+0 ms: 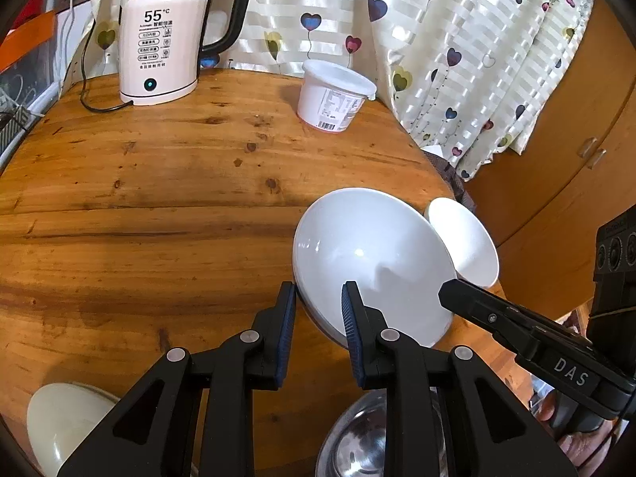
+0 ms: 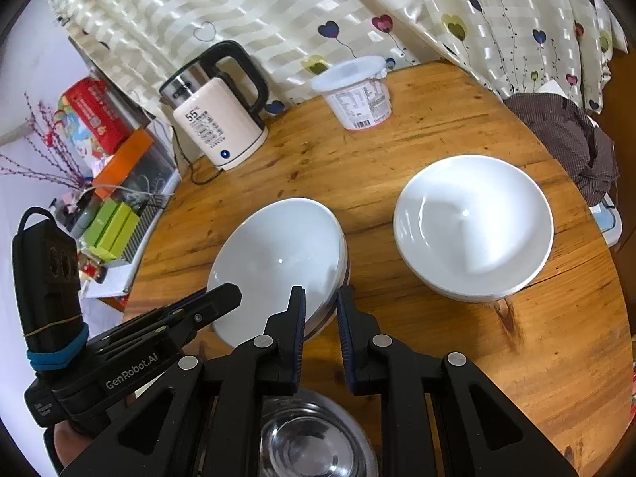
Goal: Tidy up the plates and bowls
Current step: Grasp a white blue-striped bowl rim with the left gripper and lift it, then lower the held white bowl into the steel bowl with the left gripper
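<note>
A white bowl hangs tilted over the round wooden table, held from both sides. My left gripper is shut on its near left rim, one pad outside and one inside. My right gripper is shut on the opposite rim, where a dark band shows on the bowl's outer wall. Each gripper shows in the other's view, the right gripper against the bowl's right edge, the left gripper against its left edge. A stack of white bowls sits upright to the right.
A steel bowl lies under the grippers at the near table edge. A cream dish sits near left. An electric kettle and a lidded white tub stand at the back by the curtain.
</note>
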Tool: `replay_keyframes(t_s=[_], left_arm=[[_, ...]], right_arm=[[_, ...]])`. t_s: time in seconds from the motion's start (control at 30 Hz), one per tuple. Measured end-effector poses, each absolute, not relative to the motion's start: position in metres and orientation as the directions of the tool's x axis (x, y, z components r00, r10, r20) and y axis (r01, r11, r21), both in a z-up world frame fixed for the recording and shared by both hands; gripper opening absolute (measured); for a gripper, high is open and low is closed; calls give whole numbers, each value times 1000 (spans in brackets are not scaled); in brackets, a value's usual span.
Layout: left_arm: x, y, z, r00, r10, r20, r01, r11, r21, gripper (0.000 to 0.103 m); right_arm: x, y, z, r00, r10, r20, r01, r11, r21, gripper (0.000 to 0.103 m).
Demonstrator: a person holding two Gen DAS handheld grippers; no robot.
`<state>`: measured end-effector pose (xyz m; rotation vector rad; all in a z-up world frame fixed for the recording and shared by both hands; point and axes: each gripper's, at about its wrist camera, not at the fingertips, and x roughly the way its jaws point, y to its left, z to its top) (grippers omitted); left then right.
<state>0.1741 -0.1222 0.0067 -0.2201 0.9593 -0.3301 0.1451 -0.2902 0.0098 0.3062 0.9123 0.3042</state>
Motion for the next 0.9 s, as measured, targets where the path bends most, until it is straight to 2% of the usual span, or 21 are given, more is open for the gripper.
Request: replay_keyframes(t_s=[0.9], left_arm=[[105, -121, 41, 571, -381, -727, 227, 924, -307, 25]], right_arm=[[73, -282, 44, 625, 365, -690, -144, 923, 358, 16]])
